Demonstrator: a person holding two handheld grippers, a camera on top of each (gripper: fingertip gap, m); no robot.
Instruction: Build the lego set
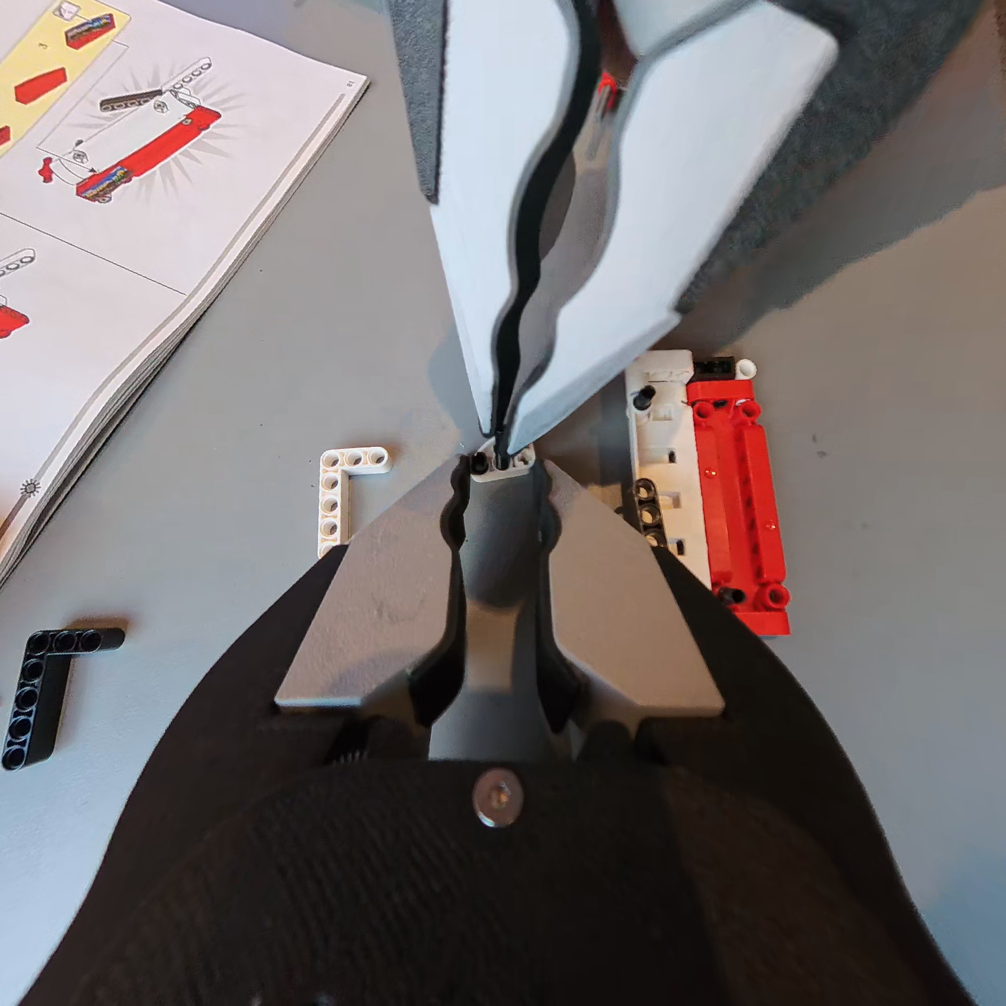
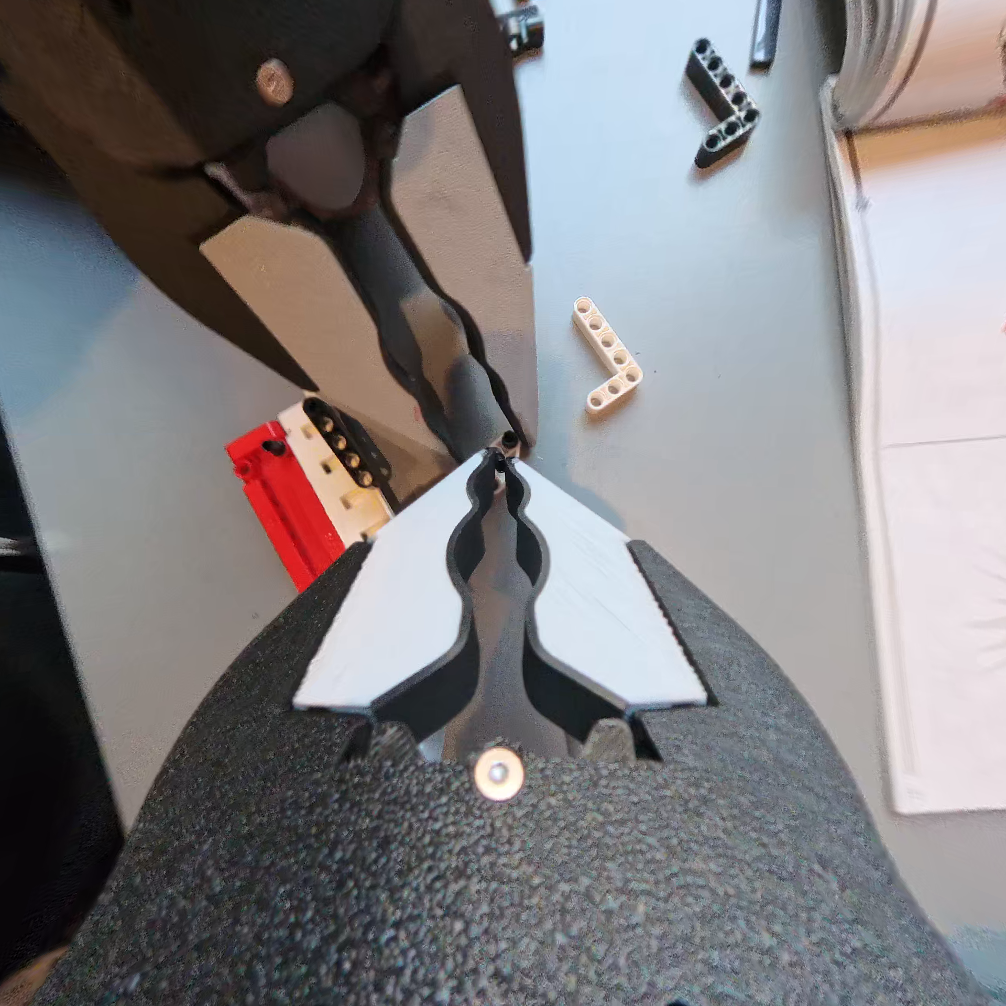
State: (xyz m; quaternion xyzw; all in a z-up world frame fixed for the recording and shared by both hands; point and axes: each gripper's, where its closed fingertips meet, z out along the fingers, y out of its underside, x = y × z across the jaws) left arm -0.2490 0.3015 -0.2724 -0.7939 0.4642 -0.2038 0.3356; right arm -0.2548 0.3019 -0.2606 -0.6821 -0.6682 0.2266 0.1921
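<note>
We see a smooth matt grey table (image 1: pixel 283 381), glossy plastic red-and-white bricks (image 1: pixel 729 490), a paper booklet (image 1: pixel 136 218), and a rough, pebbled black gripper (image 2: pixel 498 462) shell.

The small white three-hole lego beam (image 1: pixel 503 467) sits mid-table; left of it lies the white L-shaped beam (image 1: pixel 344 492), farther left the black L-shaped beam (image 1: pixel 46 691), with the open paper instruction booklet (image 1: pixel 163 190) behind. The red-and-white brick assembly (image 1: pixel 707 501) lies right, apparently not touching.
</note>
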